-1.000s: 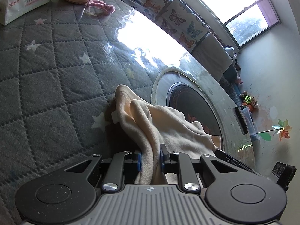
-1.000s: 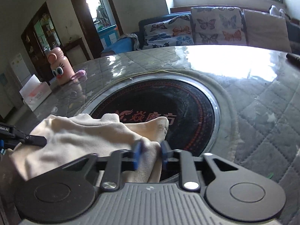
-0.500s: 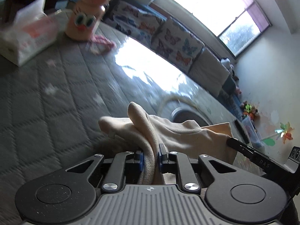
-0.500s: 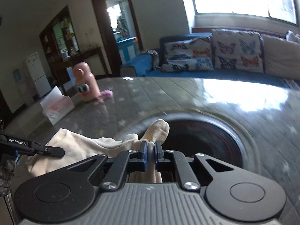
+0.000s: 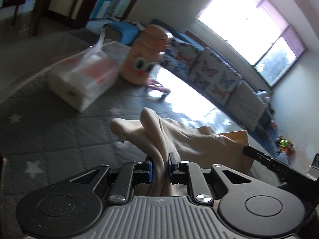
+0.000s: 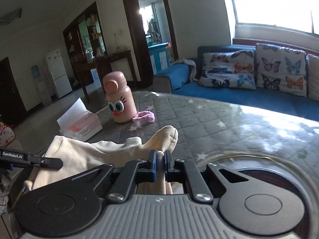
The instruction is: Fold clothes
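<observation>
Two hand-held grippers, left and right, each clamp one cream garment.

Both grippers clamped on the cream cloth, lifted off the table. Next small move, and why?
Probably carry both corners forward and lay them down to finish a fold. The left gripper and right gripper are each shut on the cream cloth, which hangs bunched between them above the quilted table cover, with open surface ahead before the pink bottle.

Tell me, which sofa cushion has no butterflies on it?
The plain beige cushion at the window end of the sofa; the other cushions are printed with colourful butterflies.
</observation>
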Demonstrator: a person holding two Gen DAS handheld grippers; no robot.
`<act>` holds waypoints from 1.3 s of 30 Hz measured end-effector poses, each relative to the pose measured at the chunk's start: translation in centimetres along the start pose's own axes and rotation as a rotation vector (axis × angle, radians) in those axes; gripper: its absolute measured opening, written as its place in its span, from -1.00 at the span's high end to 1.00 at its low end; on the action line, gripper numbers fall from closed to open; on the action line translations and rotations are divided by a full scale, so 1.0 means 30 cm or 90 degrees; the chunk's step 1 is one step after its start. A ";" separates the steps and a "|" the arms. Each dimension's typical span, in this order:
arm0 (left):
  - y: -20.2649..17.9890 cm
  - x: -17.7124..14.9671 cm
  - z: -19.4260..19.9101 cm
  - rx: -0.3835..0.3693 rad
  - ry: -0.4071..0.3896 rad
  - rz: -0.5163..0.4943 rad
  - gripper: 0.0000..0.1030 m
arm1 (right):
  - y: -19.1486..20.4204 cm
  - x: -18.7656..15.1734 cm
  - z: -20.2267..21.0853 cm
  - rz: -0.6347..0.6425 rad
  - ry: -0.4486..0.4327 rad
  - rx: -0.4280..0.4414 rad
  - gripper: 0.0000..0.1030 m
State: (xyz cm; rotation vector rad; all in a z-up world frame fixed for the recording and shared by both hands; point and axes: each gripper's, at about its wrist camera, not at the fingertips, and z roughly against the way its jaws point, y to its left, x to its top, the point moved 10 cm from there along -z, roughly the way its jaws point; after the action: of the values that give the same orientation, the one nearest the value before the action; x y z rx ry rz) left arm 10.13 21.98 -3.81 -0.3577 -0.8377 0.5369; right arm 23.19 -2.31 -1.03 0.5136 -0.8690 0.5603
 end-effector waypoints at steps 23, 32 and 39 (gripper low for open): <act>0.018 0.041 -0.201 0.040 0.025 -0.035 0.38 | 0.078 -0.115 -0.299 0.036 0.121 0.031 0.72; -0.018 0.030 -0.165 0.046 0.016 -0.059 0.25 | 0.075 -0.106 -0.248 0.053 0.109 0.030 -0.05; -0.085 -0.028 -0.082 0.033 0.005 -0.094 -0.04 | 0.065 -0.103 -0.125 0.086 0.100 0.022 -0.34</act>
State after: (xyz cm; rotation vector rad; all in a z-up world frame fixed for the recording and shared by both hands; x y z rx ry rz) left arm 12.37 19.20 -4.56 -0.2475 -0.8340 0.4184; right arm 22.40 0.72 -5.24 0.4374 -0.7493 0.7302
